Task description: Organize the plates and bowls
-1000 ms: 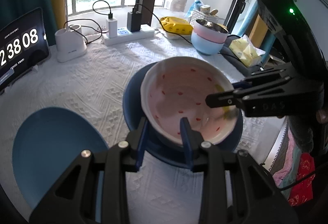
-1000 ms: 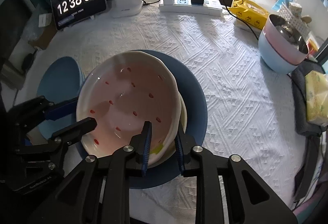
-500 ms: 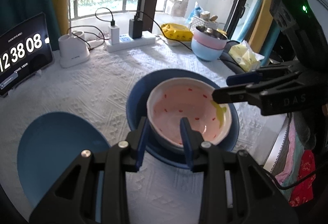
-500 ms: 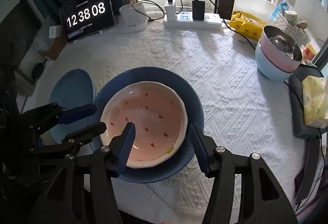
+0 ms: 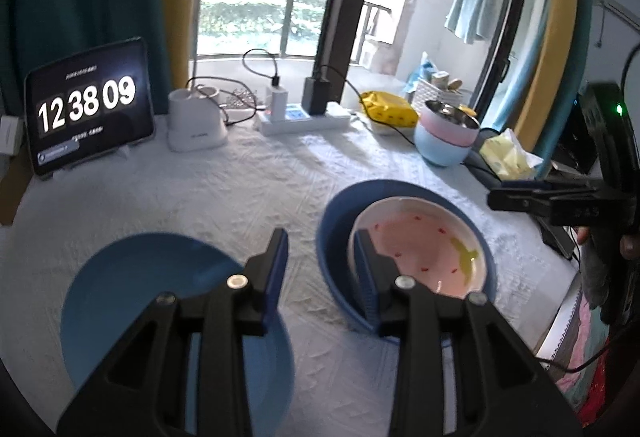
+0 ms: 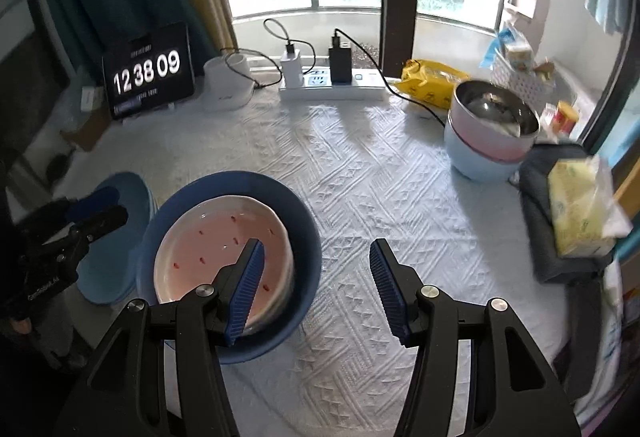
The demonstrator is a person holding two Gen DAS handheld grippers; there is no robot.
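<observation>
A white plate with red specks lies inside a dark blue plate on the white tablecloth. A light blue plate lies to its left. My left gripper is open and empty, raised between the two blue plates. My right gripper is open and empty, raised over the dark blue plate's right rim. Stacked pink and light blue bowls with a steel bowl on top stand at the far right.
A tablet clock, a white lamp base, a power strip with cables, a yellow packet and a white basket line the back. A tissue pack lies on dark cloth at the right edge.
Both grippers let go of the speckled plate, which now rests in the dark blue plate. Both opened, rose and drew back; the left swung left, the right swung right.
</observation>
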